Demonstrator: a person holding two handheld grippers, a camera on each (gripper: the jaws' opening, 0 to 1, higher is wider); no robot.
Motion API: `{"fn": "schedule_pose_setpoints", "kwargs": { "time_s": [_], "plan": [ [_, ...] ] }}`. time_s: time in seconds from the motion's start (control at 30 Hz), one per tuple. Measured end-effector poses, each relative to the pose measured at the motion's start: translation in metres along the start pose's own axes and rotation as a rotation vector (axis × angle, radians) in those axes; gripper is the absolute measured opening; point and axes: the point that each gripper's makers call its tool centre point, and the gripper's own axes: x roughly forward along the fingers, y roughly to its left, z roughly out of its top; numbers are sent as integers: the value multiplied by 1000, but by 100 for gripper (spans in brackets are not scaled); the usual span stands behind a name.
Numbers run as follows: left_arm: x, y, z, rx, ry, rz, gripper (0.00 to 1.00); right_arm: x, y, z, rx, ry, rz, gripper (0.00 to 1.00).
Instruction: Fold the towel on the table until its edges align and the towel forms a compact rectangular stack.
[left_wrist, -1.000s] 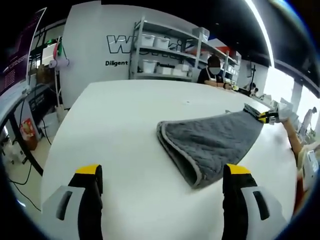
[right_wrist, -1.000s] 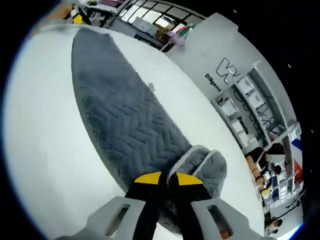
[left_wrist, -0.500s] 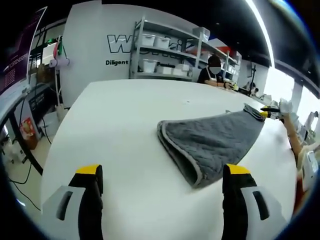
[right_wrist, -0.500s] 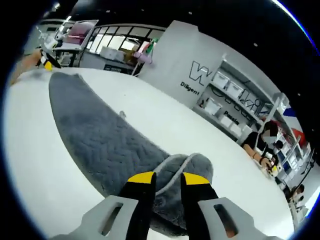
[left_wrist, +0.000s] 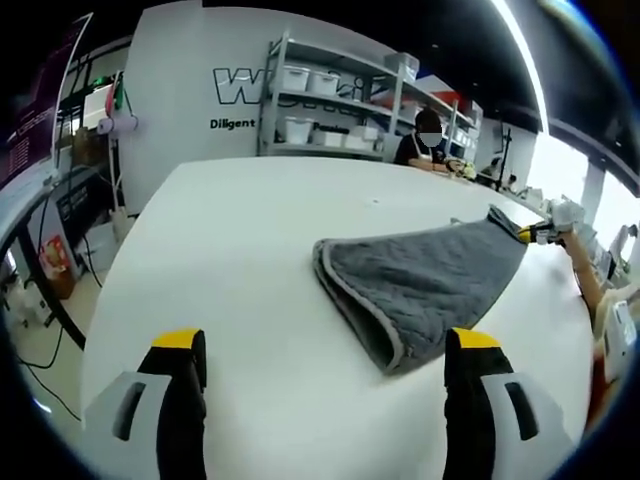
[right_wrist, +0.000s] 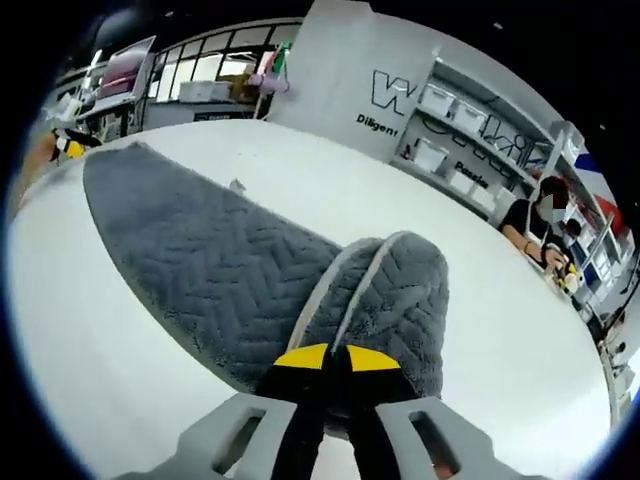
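Left gripper view: jaws of the left gripper (left_wrist: 325, 365) spread wide and empty, hovering over the near part of the white table (left_wrist: 230, 240). Grey towel (left_wrist: 420, 280) lying right of centre, already doubled over once, judging by the rounded fold and pale piped hem at its near-left end. Tapers away to the far right, where the right gripper (left_wrist: 530, 232) meets its far corner beside a person's forearm. Looks like an early-to-middle stage: one fold in, shape long and uneven, edges not squared, no compact stack. Metal shelving with white bins (left_wrist: 345, 105) against the far wall; seated person (left_wrist: 425, 145) at the table's far side.

Right gripper view: right gripper (right_wrist: 335, 358) with yellow tips pressed together, pinching the near edge of the towel (right_wrist: 220, 265). Fabric plush and quilted in a herringbone pattern, soft and limp. Near the tips a flap curls back on itself, showing the lighter hem as a loop. Rest of the cloth runs away to the far left, flat on the smooth matte table (right_wrist: 480, 330). Left to do, by this reading: carry the pinched end across, line up the hems, fold again.
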Motion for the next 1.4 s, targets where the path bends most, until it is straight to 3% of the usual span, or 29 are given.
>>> {"fn": "schedule_pose_setpoints", "kwargs": {
  "time_s": [0.23, 0.4, 0.73, 0.8, 0.83, 1.0, 1.2, 1.3, 1.4],
  "plan": [
    [0, -2, -1, 0, 0, 0, 98, -18, -7, 21, 73, -120, 10, 0],
    [0, -1, -1, 0, 1, 3, 98, -30, 2, 30, 150, -174, 115, 0],
    [1, 2, -3, -3, 10, 6, 97, -28, 45, 16, 116, -67, 304, 0],
    [2, 3, -3, -3, 11, 7, 97, -25, 49, 13, 102, -61, 311, 1],
    [2, 2, -3, -3, 10, 7, 97, -23, 49, 12, 52, -65, 303, 2],
    [1, 2, -3, -3, 9, 8, 97, -25, 60, 13, 22, -83, 364, 22],
    [1, 0, -2, -3, 1, 6, 96, -23, 65, 10, 2, -66, 368, 29],
    [1, 0, -2, -3, 1, 8, 96, -19, 55, 1, -39, -13, 297, 23],
    [1, -1, -2, -4, 1, 6, 96, -19, 58, 2, -25, -22, 314, 19]
  ]
}}
